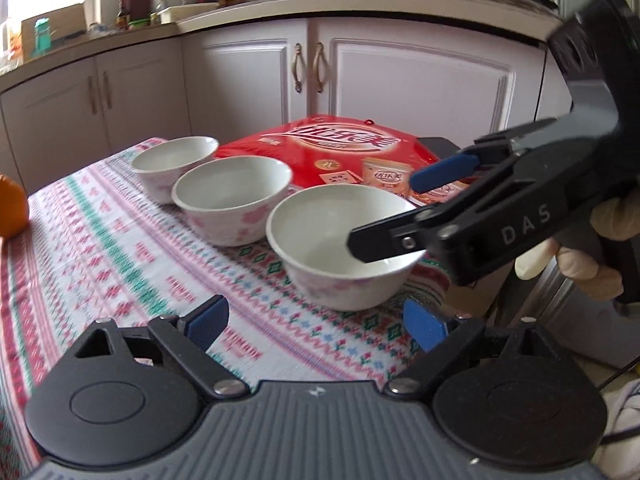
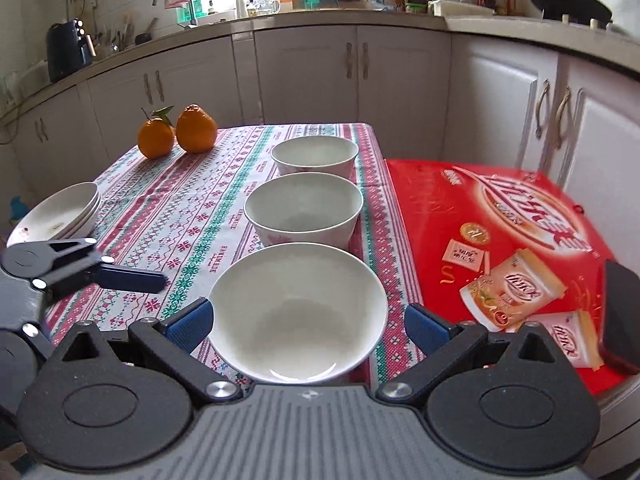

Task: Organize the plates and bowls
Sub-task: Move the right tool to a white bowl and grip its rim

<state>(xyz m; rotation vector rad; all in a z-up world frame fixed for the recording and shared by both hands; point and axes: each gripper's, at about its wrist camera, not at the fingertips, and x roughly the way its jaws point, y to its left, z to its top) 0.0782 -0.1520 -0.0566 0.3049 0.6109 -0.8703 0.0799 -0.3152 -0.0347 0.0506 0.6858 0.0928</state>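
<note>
Three white bowls with pink flowers stand in a row on the patterned tablecloth: the near bowl (image 2: 298,308) (image 1: 340,244), the middle bowl (image 2: 304,210) (image 1: 234,200) and the far bowl (image 2: 315,156) (image 1: 174,166). My right gripper (image 2: 308,322) is open with its blue pads either side of the near bowl; it also shows in the left wrist view (image 1: 396,208), over that bowl. My left gripper (image 1: 316,326) is open and empty, just short of the near bowl. A stack of white plates (image 2: 60,212) sits at the table's left edge.
A red snack box (image 2: 500,240) (image 1: 340,148) lies right of the bowls. Two oranges (image 2: 176,132) sit at the far left of the table. A dark object (image 2: 622,316) rests on the box's right edge. White kitchen cabinets (image 2: 304,72) stand behind.
</note>
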